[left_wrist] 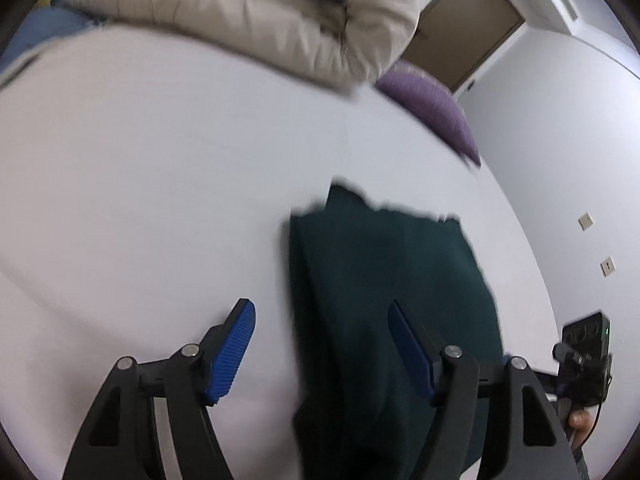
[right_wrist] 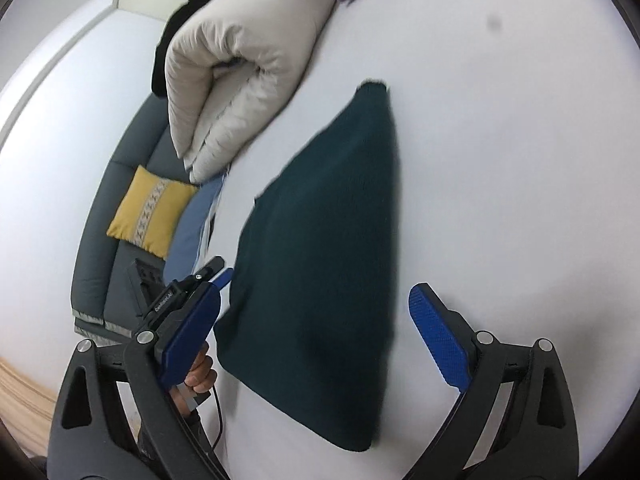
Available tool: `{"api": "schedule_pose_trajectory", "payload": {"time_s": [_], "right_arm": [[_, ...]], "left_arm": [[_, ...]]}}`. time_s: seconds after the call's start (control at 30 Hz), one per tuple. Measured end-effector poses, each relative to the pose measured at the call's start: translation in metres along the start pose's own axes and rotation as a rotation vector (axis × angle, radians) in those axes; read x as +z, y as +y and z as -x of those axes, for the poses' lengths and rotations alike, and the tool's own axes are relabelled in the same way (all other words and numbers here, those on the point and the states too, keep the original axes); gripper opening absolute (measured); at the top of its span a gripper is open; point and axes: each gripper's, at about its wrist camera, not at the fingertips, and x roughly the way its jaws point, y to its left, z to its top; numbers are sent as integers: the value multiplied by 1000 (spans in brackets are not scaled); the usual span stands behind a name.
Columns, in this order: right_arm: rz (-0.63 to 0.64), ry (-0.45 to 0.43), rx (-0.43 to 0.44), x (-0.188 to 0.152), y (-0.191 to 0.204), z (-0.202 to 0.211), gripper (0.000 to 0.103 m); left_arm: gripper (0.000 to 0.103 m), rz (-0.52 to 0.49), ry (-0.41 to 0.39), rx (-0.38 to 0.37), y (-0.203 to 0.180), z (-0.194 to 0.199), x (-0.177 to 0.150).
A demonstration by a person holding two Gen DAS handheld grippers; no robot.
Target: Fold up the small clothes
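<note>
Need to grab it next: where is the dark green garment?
The dark green garment lies flat on the white bed, between both open grippers, below the beige duvet.

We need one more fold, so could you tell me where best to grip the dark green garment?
Probably the narrow far corner of the dark green garment, taken edge-on from above. It lies flat on the white bed sheet, and that corner is its most exposed part. The right gripper has its jaws open.
</note>
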Motion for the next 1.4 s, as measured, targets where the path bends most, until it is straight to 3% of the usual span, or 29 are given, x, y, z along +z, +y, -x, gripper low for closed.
{"api": "schedule_pose_trajectory", "payload": {"time_s": [0.1, 0.23, 0.43, 0.5, 0.53, 0.57, 0.8, 0.93, 1.13, 1.4], "right_arm": [[-6, 60, -4, -2, -1, -18, 96], [-15, 128, -22, -5, -8, -41, 84], [-46, 151, -17, -5, -19, -51, 73], [-55, 151, -20, -5, -20, -53, 66], [-53, 152, -28, -5, -20, -53, 63], [-47, 153, -36, -6, -19, -54, 63], [-20, 142, -82, -7, -10, -53, 47], [3, 108, -98, -11, 6, -41, 40], [57, 85, -86, -36, 40, 2, 39], [71, 88, -55, -106, 63, 68, 39]], "left_arm": [[72, 31, 31, -30, 5, -7, -10], [74, 63, 93, -62, 12, -15, -5], [72, 105, 170, -97, 19, -30, 10], [61, 81, 183, -77, 13, -32, 10], [43, 82, 196, -98, 12, -34, 10], [37, 114, 229, -152, 12, -38, 8], [28, 158, 221, -180, 18, -30, -2], [25, 141, 186, -175, 3, -11, -6], [25, 47, 168, -187, -37, 40, -32], [25, -1, 171, -199, -60, 98, -88]]}}
